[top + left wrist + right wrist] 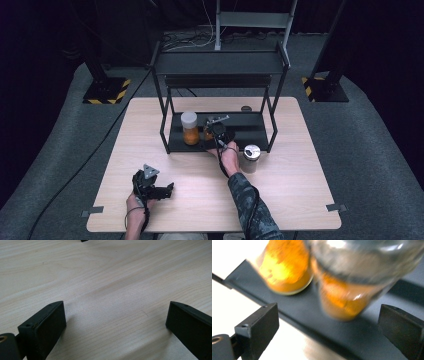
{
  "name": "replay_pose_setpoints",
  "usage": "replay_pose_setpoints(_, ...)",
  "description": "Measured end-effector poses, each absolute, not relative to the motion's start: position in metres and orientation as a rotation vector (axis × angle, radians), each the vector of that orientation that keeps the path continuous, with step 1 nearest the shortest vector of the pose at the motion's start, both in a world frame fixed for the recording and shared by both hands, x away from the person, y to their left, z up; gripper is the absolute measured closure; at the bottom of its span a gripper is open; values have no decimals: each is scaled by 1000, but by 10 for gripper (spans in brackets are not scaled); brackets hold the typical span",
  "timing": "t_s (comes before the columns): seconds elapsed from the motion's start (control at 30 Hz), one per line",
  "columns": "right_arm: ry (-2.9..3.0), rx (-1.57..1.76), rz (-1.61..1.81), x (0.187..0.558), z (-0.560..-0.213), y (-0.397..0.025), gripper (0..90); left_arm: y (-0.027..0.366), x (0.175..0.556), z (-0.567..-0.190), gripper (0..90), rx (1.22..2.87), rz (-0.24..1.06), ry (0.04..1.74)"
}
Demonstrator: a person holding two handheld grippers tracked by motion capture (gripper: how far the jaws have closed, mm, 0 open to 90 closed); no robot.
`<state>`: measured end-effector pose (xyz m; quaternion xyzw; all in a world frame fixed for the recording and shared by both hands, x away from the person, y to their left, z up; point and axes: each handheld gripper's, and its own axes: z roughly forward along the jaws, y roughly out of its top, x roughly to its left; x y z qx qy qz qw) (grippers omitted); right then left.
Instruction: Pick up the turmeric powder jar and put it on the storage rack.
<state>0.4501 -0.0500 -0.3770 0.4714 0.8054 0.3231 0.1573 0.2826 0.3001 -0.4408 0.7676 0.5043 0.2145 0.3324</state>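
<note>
Pale wooden desk (150,130), black rack (220,65) at its back. Right gripper (216,131) reaches to the rack's bottom shelf, fingers spread wide, ungripped, round an orange-filled jar (342,292); a second jar (189,128) stands just beside. Left gripper (150,187) rests on the desk, fingers wide.

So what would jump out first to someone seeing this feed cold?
Probably the two orange-filled jars on the bottom shelf of the black rack, glowing against the dark metal. The right gripper hovers open at the nearer jar. Beside the rack stands a silver-lidded jar, while the left gripper rests open on the bare wooden table.
</note>
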Motion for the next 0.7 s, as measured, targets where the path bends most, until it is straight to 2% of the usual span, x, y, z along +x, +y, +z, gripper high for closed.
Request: replay_pose_setpoints(0.7,2439,1162,1001,382,-383,-68,30,300,283,-441,24,2006,559,1317)
